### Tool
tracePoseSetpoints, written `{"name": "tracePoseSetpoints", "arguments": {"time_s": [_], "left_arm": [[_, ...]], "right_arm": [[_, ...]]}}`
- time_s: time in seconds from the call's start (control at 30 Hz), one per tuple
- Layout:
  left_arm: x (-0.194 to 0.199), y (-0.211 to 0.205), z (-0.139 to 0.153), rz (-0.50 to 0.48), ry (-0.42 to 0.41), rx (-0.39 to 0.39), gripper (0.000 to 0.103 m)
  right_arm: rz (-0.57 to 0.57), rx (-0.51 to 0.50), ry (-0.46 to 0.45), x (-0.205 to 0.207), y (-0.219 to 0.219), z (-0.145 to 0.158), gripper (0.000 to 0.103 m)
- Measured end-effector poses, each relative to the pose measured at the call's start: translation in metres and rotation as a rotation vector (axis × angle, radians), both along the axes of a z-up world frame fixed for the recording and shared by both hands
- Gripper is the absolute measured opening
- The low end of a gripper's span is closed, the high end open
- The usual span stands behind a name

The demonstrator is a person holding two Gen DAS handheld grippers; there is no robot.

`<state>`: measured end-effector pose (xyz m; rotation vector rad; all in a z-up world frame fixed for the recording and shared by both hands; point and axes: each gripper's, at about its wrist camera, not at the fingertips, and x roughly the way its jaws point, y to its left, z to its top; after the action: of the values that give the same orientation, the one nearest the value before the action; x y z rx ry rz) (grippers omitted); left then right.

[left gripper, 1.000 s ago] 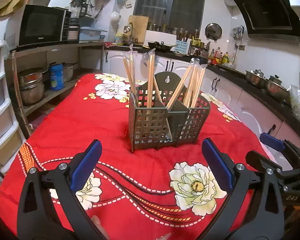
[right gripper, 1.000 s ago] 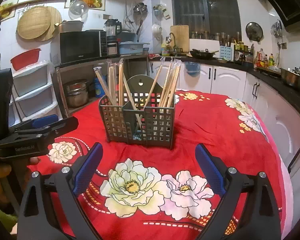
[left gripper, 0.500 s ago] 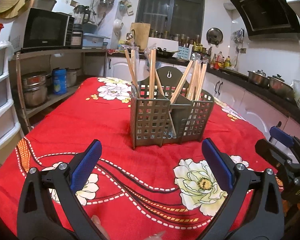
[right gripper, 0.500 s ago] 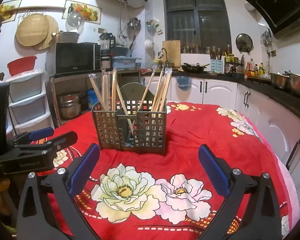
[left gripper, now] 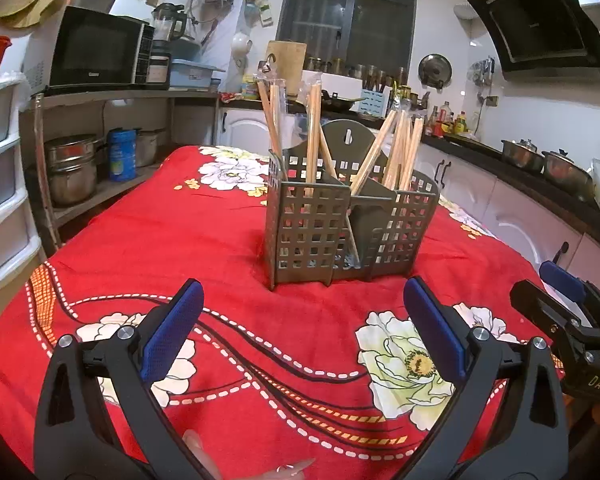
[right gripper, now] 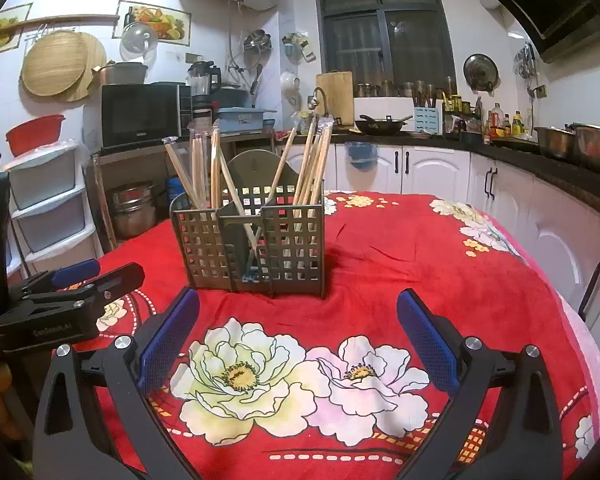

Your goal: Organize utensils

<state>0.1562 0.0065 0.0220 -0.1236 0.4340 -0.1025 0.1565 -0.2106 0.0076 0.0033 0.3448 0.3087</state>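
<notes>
Nearest, the left claw (left gripper: 300, 328) hangs over the near edge of the table (left gripper: 180, 240), its blue pads wide apart and holding nothing. The right claw (right gripper: 298, 330) is beside it, also spread wide and empty, above the flowered red cloth (right gripper: 420, 264). Farther in, near the table's middle, stands the grey slotted rack (left gripper: 348, 232), with wrapped chopsticks (left gripper: 400, 152) leaning upright in its compartments.
</notes>
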Motion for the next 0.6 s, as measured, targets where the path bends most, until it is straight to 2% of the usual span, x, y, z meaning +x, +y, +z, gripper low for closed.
{"name": "tracePoseSetpoints", "arguments": {"time_s": [0.6], "left_arm": [[-0.0017,0.0032,-0.0006,0.008,-0.003,-0.004,0.093]], "right_arm": [[0.0,-0.002,-0.001,0.0003,-0.001,-0.0008,0.096]]}}
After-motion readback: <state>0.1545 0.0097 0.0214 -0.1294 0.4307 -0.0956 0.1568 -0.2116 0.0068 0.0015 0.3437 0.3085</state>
